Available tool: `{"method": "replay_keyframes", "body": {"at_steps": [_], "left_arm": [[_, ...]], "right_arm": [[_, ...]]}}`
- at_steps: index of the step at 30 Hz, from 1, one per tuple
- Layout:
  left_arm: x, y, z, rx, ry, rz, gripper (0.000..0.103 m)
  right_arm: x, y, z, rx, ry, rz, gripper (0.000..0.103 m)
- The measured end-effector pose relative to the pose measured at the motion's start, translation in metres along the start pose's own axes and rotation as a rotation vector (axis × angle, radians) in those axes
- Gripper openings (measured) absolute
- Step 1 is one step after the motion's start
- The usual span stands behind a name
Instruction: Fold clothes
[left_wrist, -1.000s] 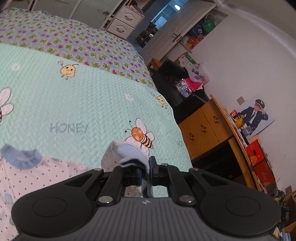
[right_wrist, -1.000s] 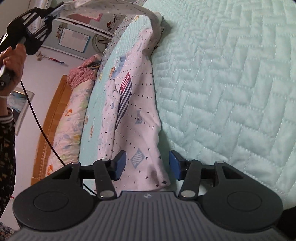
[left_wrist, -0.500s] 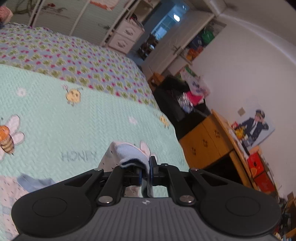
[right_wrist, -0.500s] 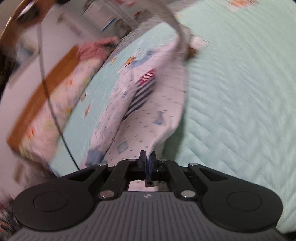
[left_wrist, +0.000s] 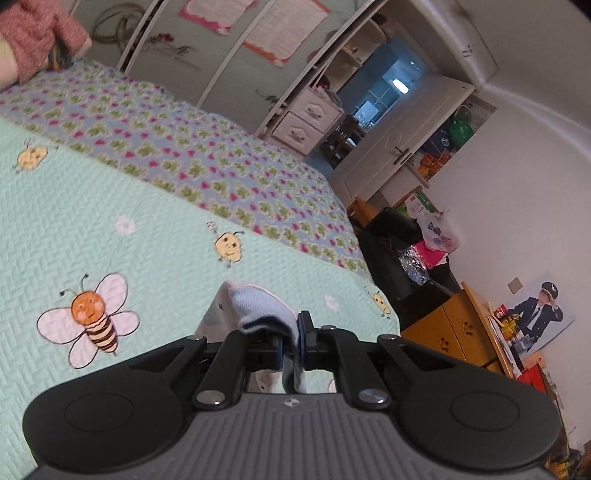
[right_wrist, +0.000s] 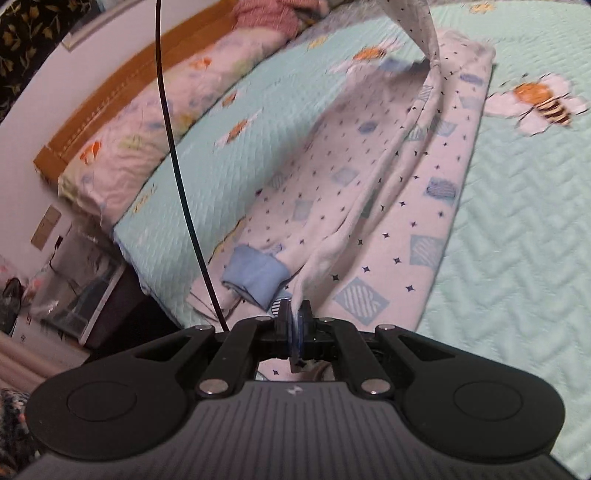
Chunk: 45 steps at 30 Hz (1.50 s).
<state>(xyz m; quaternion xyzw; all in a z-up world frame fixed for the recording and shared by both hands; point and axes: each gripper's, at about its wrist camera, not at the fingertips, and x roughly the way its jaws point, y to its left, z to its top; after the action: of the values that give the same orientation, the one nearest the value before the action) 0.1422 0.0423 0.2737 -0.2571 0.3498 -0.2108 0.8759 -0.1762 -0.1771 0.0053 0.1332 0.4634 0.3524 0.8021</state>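
soft, light white cotton garment with navy dots (right_wrist: 373, 206) is pinched thinly at its hem between the closed right gripper (right_wrist: 294, 325) jaws, the rest trailing ahead on the mint quilted bedspread (right_wrist: 517, 221); its pale-blue ribbed cuff (left_wrist: 266, 314) is clamped in the shut left gripper (left_wrist: 290, 341).

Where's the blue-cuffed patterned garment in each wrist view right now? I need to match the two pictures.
Left wrist: only a light blue cuff of the garment, bottom centre, pinched in the left gripper.
Right wrist: the garment spreads from centre to upper right on the bed, one edge pinched in the right gripper.
Shared landmark: the mint quilt with its bee print.
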Motion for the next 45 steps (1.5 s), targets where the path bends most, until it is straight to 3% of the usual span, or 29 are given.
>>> {"method": "replay_keyframes", "body": {"at_steps": [9, 14, 18, 26, 30, 32, 34, 36, 40, 45], "left_arm": [[0.002, 0.027, -0.03, -0.012, 0.062, -0.121, 0.007], [-0.011, 0.026, -0.035, 0.009, 0.048, -0.154, 0.007], [-0.023, 0.024, -0.031, 0.032, 0.039, -0.144, 0.007], [-0.034, 0.028, -0.024, 0.092, 0.046, -0.074, 0.007], [-0.034, 0.041, -0.022, 0.081, 0.035, -0.042, 0.007], [-0.033, 0.047, -0.02, 0.07, 0.032, -0.034, 0.006], [-0.032, 0.054, -0.019, 0.06, 0.03, -0.033, 0.007], [-0.032, 0.06, -0.018, 0.052, 0.029, -0.033, 0.007], [-0.034, 0.07, -0.021, 0.048, 0.033, -0.048, 0.007], [-0.036, 0.077, -0.023, 0.037, 0.031, -0.064, 0.007]], "right_arm": [[0.004, -0.004, 0.0, 0.006, 0.019, -0.008, 0.005], [-0.002, -0.009, -0.001, 0.034, 0.005, 0.004, 0.006], [-0.003, -0.009, -0.003, 0.027, 0.0, -0.01, 0.007], [0.006, 0.012, -0.002, -0.109, 0.029, -0.047, 0.01], [0.012, 0.013, -0.004, -0.136, 0.051, -0.031, 0.019], [0.012, 0.012, -0.004, -0.127, 0.05, 0.002, 0.029], [0.011, 0.01, -0.005, -0.105, 0.045, 0.049, 0.05], [0.006, 0.002, -0.007, -0.043, 0.031, 0.14, 0.061], [-0.01, -0.023, -0.016, 0.117, -0.016, 0.325, 0.066], [-0.034, -0.055, -0.033, 0.328, -0.118, 0.497, 0.066]]}}
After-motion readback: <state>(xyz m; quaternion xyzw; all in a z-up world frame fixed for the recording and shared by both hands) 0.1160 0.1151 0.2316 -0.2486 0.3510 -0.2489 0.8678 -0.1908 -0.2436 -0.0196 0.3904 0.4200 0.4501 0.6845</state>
